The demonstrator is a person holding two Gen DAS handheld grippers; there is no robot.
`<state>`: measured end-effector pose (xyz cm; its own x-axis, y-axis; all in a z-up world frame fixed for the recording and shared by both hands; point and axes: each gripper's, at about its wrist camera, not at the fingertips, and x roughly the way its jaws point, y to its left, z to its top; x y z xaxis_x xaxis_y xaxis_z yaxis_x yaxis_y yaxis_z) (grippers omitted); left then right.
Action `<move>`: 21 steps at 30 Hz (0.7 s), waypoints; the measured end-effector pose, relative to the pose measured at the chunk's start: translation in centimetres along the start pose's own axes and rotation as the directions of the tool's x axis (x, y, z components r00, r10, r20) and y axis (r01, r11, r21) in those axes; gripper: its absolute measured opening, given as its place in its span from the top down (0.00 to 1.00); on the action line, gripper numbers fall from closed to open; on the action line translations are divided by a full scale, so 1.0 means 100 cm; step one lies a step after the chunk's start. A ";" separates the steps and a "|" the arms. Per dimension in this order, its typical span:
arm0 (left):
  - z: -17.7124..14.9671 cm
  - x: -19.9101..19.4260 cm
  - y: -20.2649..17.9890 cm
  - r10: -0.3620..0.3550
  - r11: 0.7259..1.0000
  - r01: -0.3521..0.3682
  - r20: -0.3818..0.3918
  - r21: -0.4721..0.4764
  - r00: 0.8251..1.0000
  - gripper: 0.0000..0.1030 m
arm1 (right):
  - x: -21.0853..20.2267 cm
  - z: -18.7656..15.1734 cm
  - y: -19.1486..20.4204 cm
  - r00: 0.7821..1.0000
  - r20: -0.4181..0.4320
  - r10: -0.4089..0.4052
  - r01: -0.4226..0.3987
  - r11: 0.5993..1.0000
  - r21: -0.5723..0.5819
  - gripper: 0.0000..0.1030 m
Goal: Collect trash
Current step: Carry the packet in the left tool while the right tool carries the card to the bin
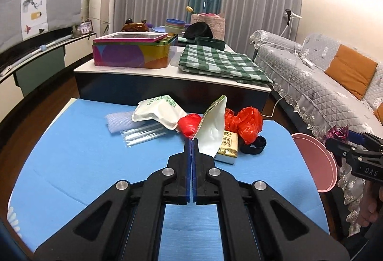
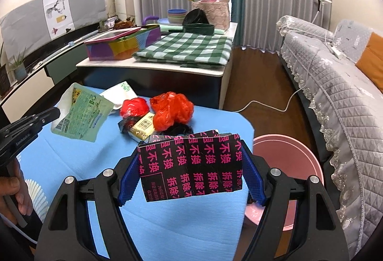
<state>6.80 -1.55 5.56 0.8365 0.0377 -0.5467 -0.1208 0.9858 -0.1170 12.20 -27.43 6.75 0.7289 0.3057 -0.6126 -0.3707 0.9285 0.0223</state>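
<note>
Left hand-held gripper point(image 1: 192, 141) pinches a pouch point(image 1: 211, 127) above the bench point(image 1: 83, 160); right hand-held gripper point(image 2: 190, 165) clamps a black box point(image 2: 191, 162) printed "不换", bucket point(image 2: 287, 160) just right.

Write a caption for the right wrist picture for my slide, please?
Right gripper holds a black box over the blue table, beside a pink bin.

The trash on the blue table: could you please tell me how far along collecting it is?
Done: nothing visible in the pink bin.
In hand: the left gripper pinches a green-printed pouch; the right gripper holds a black-and-pink box.
Left: red bags, white pouch, yellow pack on the table.
</note>
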 end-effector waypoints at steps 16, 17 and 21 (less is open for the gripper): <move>-0.001 0.008 -0.018 -0.013 0.999 0.014 -0.010 0.037 1.000 1.00 | -0.017 0.018 -0.019 0.997 0.073 -0.030 0.025 0.998 0.057 0.28; -0.001 0.009 -0.019 -0.013 0.999 0.014 -0.011 0.040 1.000 1.00 | -0.018 0.020 -0.021 0.996 0.079 -0.033 0.028 0.998 0.061 0.28; -0.001 0.012 -0.023 -0.016 0.999 0.017 -0.015 0.046 1.000 1.00 | -0.025 0.023 -0.024 0.994 0.100 -0.051 0.045 0.997 0.061 0.28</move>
<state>8.04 -3.80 5.09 0.8299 0.0195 -0.5576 -0.0822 0.9928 -0.0876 12.61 -29.93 10.01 0.8007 0.2773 -0.5310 -0.3014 0.9525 0.0429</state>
